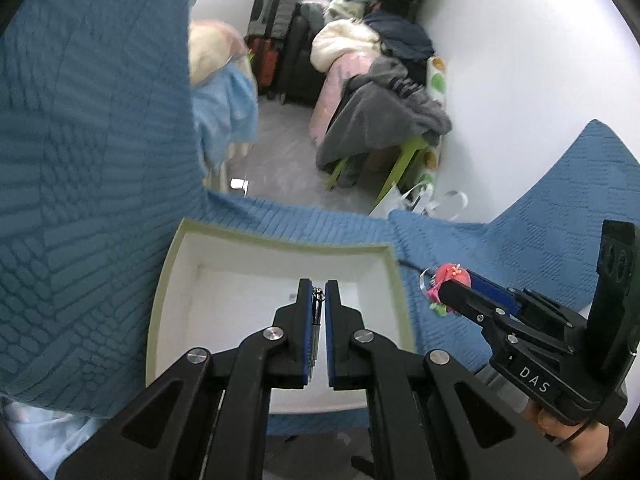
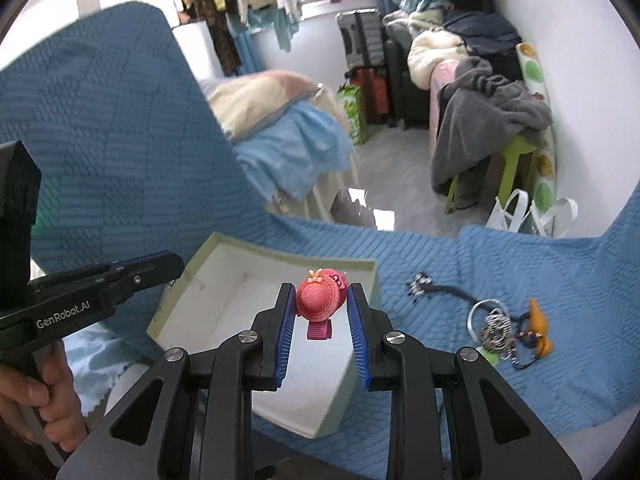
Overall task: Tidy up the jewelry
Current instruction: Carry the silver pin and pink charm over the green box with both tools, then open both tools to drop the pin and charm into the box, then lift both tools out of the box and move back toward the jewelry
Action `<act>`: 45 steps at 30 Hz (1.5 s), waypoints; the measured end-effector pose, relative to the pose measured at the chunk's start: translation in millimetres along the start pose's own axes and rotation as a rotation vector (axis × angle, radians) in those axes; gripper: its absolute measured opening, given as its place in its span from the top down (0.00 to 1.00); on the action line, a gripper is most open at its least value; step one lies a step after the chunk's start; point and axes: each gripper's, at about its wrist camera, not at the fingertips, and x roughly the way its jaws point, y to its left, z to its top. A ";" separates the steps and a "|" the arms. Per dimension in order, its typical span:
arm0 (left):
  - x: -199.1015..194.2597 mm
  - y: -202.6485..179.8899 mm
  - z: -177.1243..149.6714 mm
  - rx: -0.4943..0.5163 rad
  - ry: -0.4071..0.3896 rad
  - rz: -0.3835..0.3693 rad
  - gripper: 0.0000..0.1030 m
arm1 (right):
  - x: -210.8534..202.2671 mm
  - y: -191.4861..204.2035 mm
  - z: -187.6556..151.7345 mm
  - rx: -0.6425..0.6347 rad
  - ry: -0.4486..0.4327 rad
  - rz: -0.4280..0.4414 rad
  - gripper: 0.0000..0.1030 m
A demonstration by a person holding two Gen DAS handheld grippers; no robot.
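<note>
One container is in play: a pale green box [image 1: 276, 240] with a white lining, sitting open on the blue textured bedspread [image 1: 100, 200]. From what I can see of its floor, it holds nothing loose yet; both tools hang over or beside it.

My left gripper [image 1: 319, 292] is over the box's interior, its blue pads pressed nearly together on a thin silvery metal piece [image 1: 318, 304] that runs lengthwise between them. I can't tell exactly what sort of jewelry it is.

My right gripper [image 2: 321, 300] is pinching a pink hat-shaped hair clip [image 2: 320, 300] between its blue pads, with the clip's ribbed magenta end hanging below. It sits above the box's near right corner in its own view; from the left wrist it appears just beside the right wall.

More jewelry [image 2: 498, 330] lies in a tangled heap on the bedspread to the right of the box: a silver chain, a bangle, dark cords and an orange piece. A small dark beaded item [image 2: 420, 284] lies between heap and box.
</note>
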 end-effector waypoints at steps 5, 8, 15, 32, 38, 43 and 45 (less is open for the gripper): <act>12.8 17.3 -8.1 0.009 0.053 0.020 0.95 | 26.1 7.8 -13.5 -0.011 0.068 -0.009 0.76; 23.3 24.2 -15.0 0.020 0.091 0.038 0.95 | 39.7 10.7 -23.2 -0.012 0.109 -0.018 0.76; 41.8 40.8 -30.5 0.006 0.153 0.056 0.94 | 59.0 13.8 -38.0 -0.025 0.171 -0.040 0.76; 10.1 35.0 -26.9 -0.023 0.112 0.070 0.47 | 38.6 14.3 -26.0 -0.041 0.111 -0.014 0.60; -27.6 14.4 -17.2 0.009 0.014 0.095 0.44 | -3.0 10.3 -3.9 -0.042 0.015 -0.014 0.60; -67.1 -3.0 -6.3 0.013 -0.098 0.096 0.28 | -44.3 10.2 13.1 -0.059 -0.065 -0.008 0.60; -81.1 -10.2 -2.0 0.019 -0.136 0.098 0.25 | -60.4 9.0 17.8 -0.064 -0.101 -0.008 0.60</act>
